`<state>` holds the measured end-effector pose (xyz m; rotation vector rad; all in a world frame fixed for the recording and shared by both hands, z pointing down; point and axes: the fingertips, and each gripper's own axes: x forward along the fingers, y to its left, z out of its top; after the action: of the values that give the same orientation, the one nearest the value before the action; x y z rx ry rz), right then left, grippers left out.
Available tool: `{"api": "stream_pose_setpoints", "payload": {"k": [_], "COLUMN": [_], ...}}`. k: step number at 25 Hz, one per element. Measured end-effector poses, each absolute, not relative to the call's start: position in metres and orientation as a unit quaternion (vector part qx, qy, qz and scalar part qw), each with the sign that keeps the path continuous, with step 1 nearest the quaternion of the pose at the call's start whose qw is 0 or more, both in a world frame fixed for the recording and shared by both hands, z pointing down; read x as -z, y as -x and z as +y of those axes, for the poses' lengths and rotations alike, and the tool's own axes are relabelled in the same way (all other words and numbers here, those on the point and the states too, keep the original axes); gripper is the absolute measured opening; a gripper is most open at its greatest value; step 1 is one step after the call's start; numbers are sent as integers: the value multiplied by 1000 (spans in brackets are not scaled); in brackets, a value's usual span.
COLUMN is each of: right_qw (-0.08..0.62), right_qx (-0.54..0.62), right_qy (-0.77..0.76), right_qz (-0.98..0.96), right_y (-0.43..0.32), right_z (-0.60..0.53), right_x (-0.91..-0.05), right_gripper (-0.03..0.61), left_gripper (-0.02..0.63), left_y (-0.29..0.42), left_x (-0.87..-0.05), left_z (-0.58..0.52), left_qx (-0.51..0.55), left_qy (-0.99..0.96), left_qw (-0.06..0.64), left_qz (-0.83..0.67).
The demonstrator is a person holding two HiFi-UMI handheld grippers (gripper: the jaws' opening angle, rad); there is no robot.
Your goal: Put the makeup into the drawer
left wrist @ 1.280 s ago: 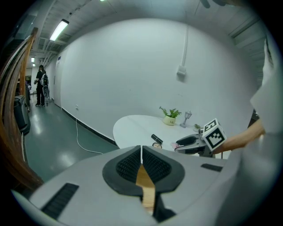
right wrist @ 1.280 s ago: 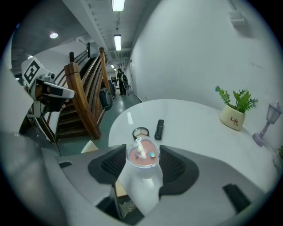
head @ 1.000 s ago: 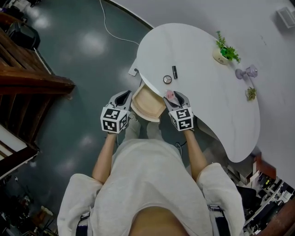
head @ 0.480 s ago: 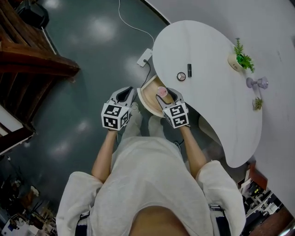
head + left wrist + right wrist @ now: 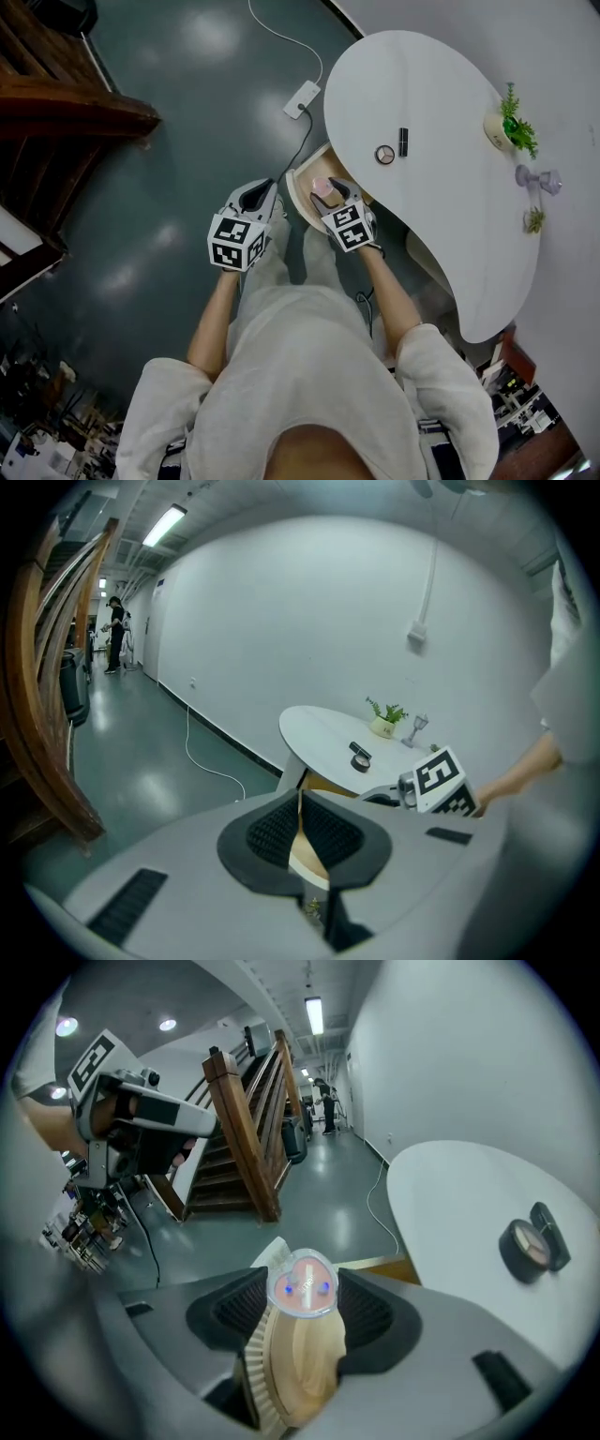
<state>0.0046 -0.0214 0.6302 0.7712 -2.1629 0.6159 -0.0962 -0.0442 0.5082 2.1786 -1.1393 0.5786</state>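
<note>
A roomy hall in a lab or office building, not a home. A glossy dark floor (image 5: 169, 122) fills the left of the head view, with a power strip (image 5: 303, 98) lying on it. A wooden staircase (image 5: 246, 1129) rises beside a long corridor under strip lights (image 5: 313, 1014), where a person (image 5: 116, 635) stands far off. Cluttered equipment (image 5: 525, 412) crowds the lower right corner. Against the bare white wall (image 5: 309, 611), a curved white worktop (image 5: 441, 122) carries a potted plant (image 5: 511, 124) and makeup (image 5: 384, 155), like a dressing table.

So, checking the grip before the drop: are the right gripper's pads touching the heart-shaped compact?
Touching. The right gripper view shows the right gripper clamping both sides of the heart-shaped compact, held over the drawer.
</note>
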Motion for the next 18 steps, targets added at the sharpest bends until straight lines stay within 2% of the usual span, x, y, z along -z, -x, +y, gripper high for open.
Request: {"api": "stream_pose_setpoints", "payload": {"k": [9, 18], "right_qw": [427, 490], "right_qx": [-247, -302], "right_qy": [-272, -248], "right_qz": [-826, -780], "right_y": [0, 3], "right_z": [-30, -23], "right_x": [-687, -764], "right_gripper": [233, 233], "left_gripper": [18, 17], "left_y": [104, 115], "left_x": [-534, -555], "left_z": [-54, -59], "left_qx": [-223, -231], "left_qy": [-817, -809], "left_qw": [318, 335], "left_qz": [-426, -425]}}
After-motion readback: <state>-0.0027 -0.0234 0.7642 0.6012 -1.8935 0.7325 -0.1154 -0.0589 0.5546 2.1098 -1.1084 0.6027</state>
